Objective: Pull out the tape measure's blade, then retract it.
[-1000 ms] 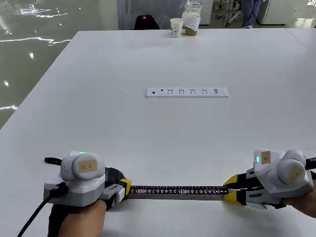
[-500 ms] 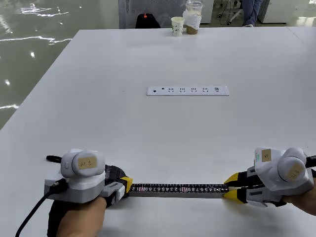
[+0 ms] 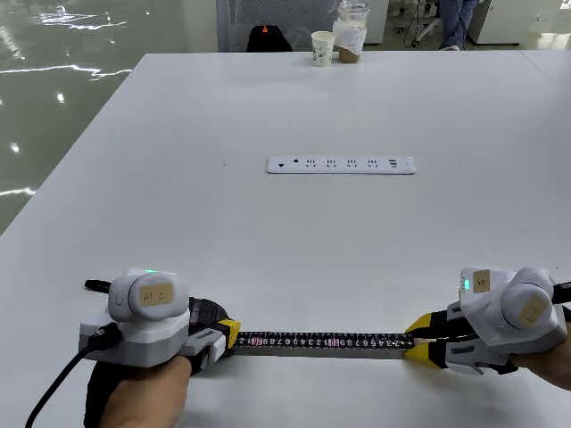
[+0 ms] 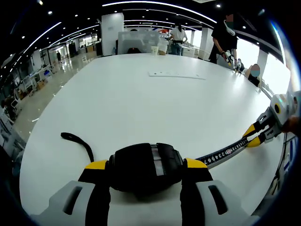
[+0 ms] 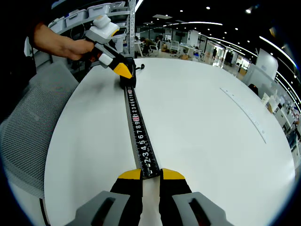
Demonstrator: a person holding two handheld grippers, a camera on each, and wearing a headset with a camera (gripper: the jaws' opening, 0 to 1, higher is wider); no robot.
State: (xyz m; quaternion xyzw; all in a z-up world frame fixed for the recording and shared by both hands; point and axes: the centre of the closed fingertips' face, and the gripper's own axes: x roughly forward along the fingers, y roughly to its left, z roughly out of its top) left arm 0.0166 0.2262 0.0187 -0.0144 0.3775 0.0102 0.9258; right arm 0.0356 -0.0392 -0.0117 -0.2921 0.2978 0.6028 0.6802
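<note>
The left gripper is squeezing the tape measure's black case between its yellow-tipped jaws at the near left of the white table, with the jaws pressing on the case's two sides. The case's black strap is lying on the table just left of it. The blade is stretching out of the case to the right, running low along the table's near edge with its numbers facing up. At the near right, the right gripper is pinching the blade's end, its jaws nearly together around the tip. A white power strip is lying mid-table, well apart from the blade, and a paper cup is standing at the far edge
</note>
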